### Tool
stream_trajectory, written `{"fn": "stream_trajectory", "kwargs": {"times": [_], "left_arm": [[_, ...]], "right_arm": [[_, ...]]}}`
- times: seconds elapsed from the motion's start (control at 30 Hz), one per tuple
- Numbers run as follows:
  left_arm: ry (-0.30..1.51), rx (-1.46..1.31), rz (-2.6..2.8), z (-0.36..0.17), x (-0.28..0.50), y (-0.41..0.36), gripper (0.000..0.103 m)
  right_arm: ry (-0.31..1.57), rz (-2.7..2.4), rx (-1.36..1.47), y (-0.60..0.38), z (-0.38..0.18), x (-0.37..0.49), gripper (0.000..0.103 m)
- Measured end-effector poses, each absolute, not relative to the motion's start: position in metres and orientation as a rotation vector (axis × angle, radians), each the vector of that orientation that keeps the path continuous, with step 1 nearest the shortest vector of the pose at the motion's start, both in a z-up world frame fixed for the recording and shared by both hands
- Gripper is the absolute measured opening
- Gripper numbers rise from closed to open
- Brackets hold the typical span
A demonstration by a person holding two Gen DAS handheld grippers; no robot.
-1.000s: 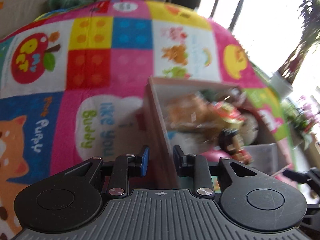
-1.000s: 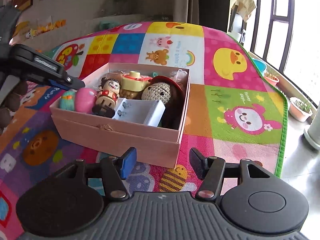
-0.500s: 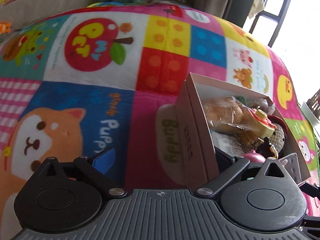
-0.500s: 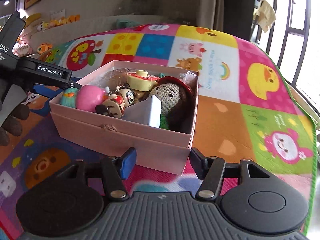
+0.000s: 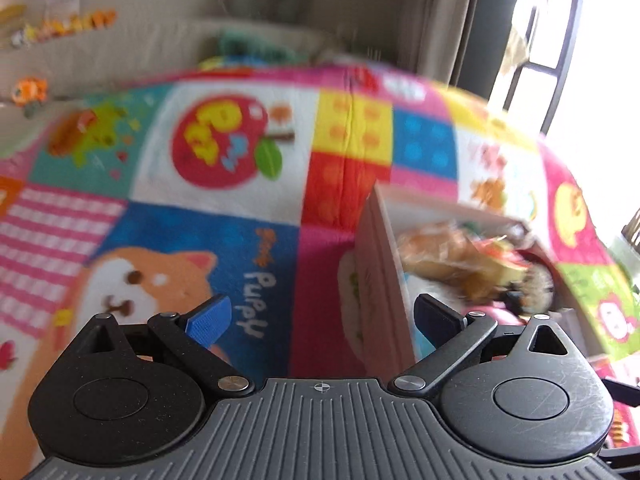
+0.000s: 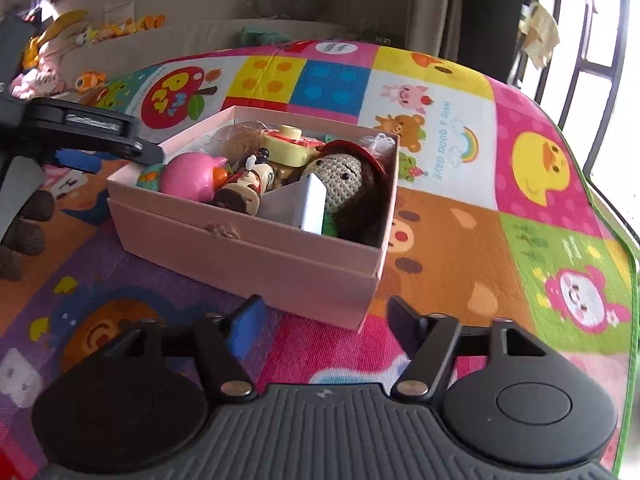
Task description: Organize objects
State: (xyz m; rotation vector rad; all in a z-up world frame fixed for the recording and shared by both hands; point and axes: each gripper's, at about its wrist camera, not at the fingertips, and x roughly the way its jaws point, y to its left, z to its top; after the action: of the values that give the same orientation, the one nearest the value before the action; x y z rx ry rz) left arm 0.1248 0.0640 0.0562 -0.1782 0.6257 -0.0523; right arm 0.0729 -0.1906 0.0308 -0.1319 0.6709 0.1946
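Note:
A pink cardboard box [image 6: 256, 252] sits on a colourful play mat [image 6: 460, 216]. It holds several toys: a pink pig [image 6: 188, 176], a wooden doll [image 6: 248, 192], a yellow toy camera [image 6: 288, 148], a crocheted doll [image 6: 344, 176] and a white card [image 6: 296, 204]. My right gripper [image 6: 324, 320] is open and empty, just in front of the box's near wall. My left gripper [image 5: 320, 316] is open and empty, its jaws either side of the box's left wall [image 5: 380, 280]. It also shows at the box's left in the right wrist view [image 6: 100, 140].
The mat [image 5: 224, 248] covers the floor around the box. Plush toys [image 6: 44, 68] line a ledge at the back left. A window with dark bars [image 6: 592, 64] and the mat's green edge [image 6: 632, 320] lie to the right.
My left gripper opened wide, swung left and backed off along the box's left wall. The box has turned slightly in the right wrist view. My right gripper stayed open.

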Motion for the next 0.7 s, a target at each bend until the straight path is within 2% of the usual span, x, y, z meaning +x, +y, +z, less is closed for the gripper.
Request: {"fn": "stream_trajectory", "kwargs": {"times": [0.1, 0.23, 0.33, 0.47, 0.7], "left_arm": [[0.638, -0.164, -0.099, 0.061, 0.079, 0.056, 0.101], [0.704, -0.091, -0.151, 0.039, 0.021, 0.032, 0.101], [0.752, -0.063, -0.156, 0.019, -0.007, 0.018, 0.101], [0.717, 0.021, -0.086, 0.005, -0.021, 0.006, 0.101], [0.689, 0.037, -0.001, 0.0, 0.002, -0.005, 0.102]], "right_arm": [[0.696, 0.176, -0.069, -0.196, 0.032, 0.048, 0.085], [0.731, 0.159, -0.042, -0.194, 0.024, 0.01, 0.091], [0.76, 0.15, -0.032, -0.191, 0.017, -0.012, 0.103], [0.78, 0.104, -0.051, -0.191, 0.006, -0.016, 0.103], [0.749, 0.008, 0.004, -0.198, 0.001, 0.012, 0.103]]}}
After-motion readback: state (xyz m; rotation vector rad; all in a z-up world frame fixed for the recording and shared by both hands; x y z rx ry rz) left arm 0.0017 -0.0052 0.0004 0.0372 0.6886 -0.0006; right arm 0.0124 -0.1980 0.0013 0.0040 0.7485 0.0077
